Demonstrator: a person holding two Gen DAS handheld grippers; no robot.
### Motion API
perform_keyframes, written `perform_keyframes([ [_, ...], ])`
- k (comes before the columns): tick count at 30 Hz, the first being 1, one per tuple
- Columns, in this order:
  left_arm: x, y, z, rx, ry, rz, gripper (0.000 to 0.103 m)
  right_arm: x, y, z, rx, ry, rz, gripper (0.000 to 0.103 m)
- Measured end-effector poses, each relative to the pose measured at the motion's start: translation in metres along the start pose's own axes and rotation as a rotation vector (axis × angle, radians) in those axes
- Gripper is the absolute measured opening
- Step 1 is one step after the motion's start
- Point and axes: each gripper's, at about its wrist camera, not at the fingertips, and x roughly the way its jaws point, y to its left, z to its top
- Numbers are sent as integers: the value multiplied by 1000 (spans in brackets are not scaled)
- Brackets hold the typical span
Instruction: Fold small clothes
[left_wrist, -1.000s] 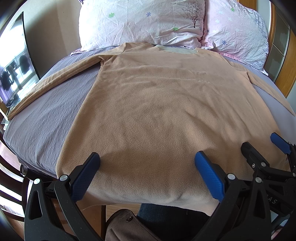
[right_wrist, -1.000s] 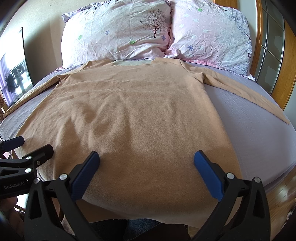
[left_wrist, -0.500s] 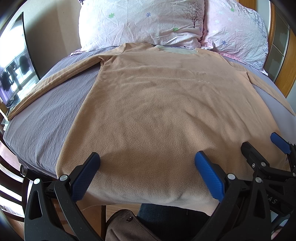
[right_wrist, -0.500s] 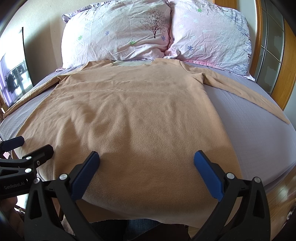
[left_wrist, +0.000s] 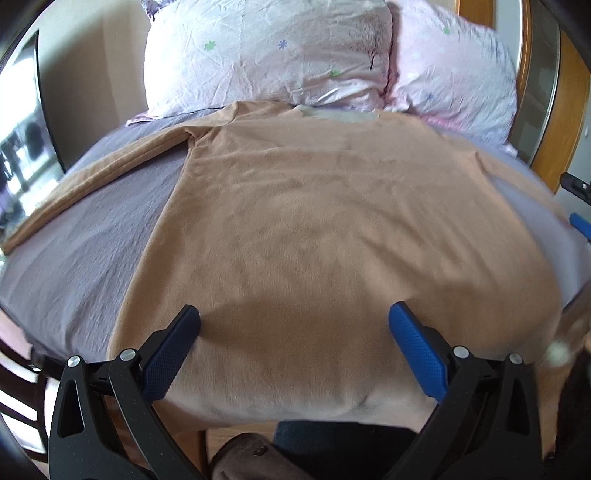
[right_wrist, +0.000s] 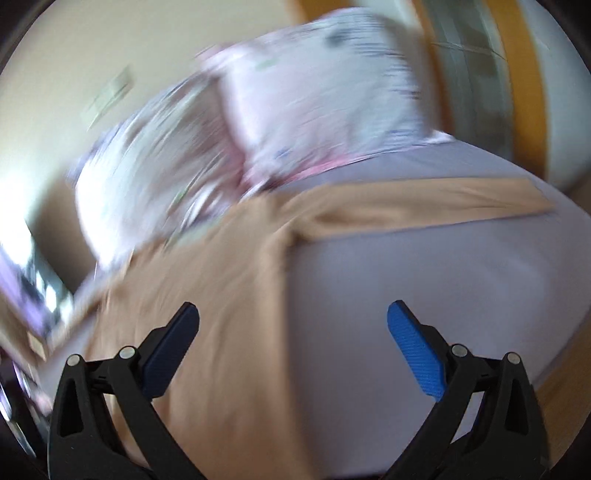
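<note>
A tan long-sleeved shirt (left_wrist: 314, 229) lies flat on the grey bed sheet (left_wrist: 81, 251), collar toward the pillows, sleeves spread out. My left gripper (left_wrist: 293, 321) is open and empty over the shirt's hem. My right gripper (right_wrist: 293, 321) is open and empty, above the shirt's right side edge (right_wrist: 236, 295), with the right sleeve (right_wrist: 424, 206) stretched across the sheet ahead. The right wrist view is blurred by motion. The right gripper also shows at the left wrist view's right edge (left_wrist: 580, 206).
Two floral pillows (left_wrist: 266, 51) lean at the head of the bed. A wooden headboard frame (left_wrist: 561, 122) stands at the right. A dark screen (left_wrist: 22, 155) stands at the left. The bed's near edge is under the hem, with a brown bag (left_wrist: 251, 458) below.
My right gripper has swung fast to the right and turned, now facing the shirt's right side and sleeve. My left gripper has moved slightly forward. The shirt has not moved.
</note>
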Motion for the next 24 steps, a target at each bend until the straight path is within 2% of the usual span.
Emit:
perform_keyframes([
  [1, 0, 7, 5, -29, -16, -43, 102, -2, -23, 17, 81, -18, -29, 88],
  [2, -1, 14, 10, -62, -37, -82, 102, -3, -48, 35, 165, -31, -70, 70],
  [3, -3, 24, 18, -95, -75, -113, 102, 0, -80, 54, 271, -35, -132, 57],
  [4, -5, 30, 23, -109, -111, -118, 102, 3, -107, 67, 366, -26, -193, 51],
  [5, -7, 34, 29, -114, -143, -114, 102, 6, -132, 75, 461, -15, -234, 48],
  [7, -9, 43, 41, -115, -219, -112, 102, 20, -176, 86, 628, 13, -251, 44],
  [9, -10, 51, 50, -129, -272, -136, 102, 35, -204, 92, 709, 43, -277, 36],
  [11, -8, 57, 55, -145, -286, -157, 102, 50, -219, 95, 758, 70, -303, 36],
  [13, -6, 66, 61, -170, -295, -184, 102, 60, -224, 95, 782, 73, -329, 32],
  [17, -5, 82, 65, -211, -316, -219, 102, 64, -234, 98, 799, 25, -352, 27],
  [18, -4, 87, 66, -223, -324, -229, 102, 68, -236, 99, 801, 15, -364, 10],
  [19, -4, 92, 66, -233, -331, -235, 102, 73, -239, 101, 796, 18, -380, 4],
  [20, -4, 97, 65, -242, -339, -240, 102, 80, -239, 104, 780, 23, -386, 4],
  [22, -4, 110, 66, -264, -359, -262, 102, 78, -224, 114, 711, -7, -405, 4],
  [23, -4, 115, 67, -275, -364, -270, 102, 76, -204, 124, 636, -37, -387, 4],
  [24, -3, 123, 68, -293, -369, -278, 102, 71, -168, 137, 508, -78, -344, 4],
])
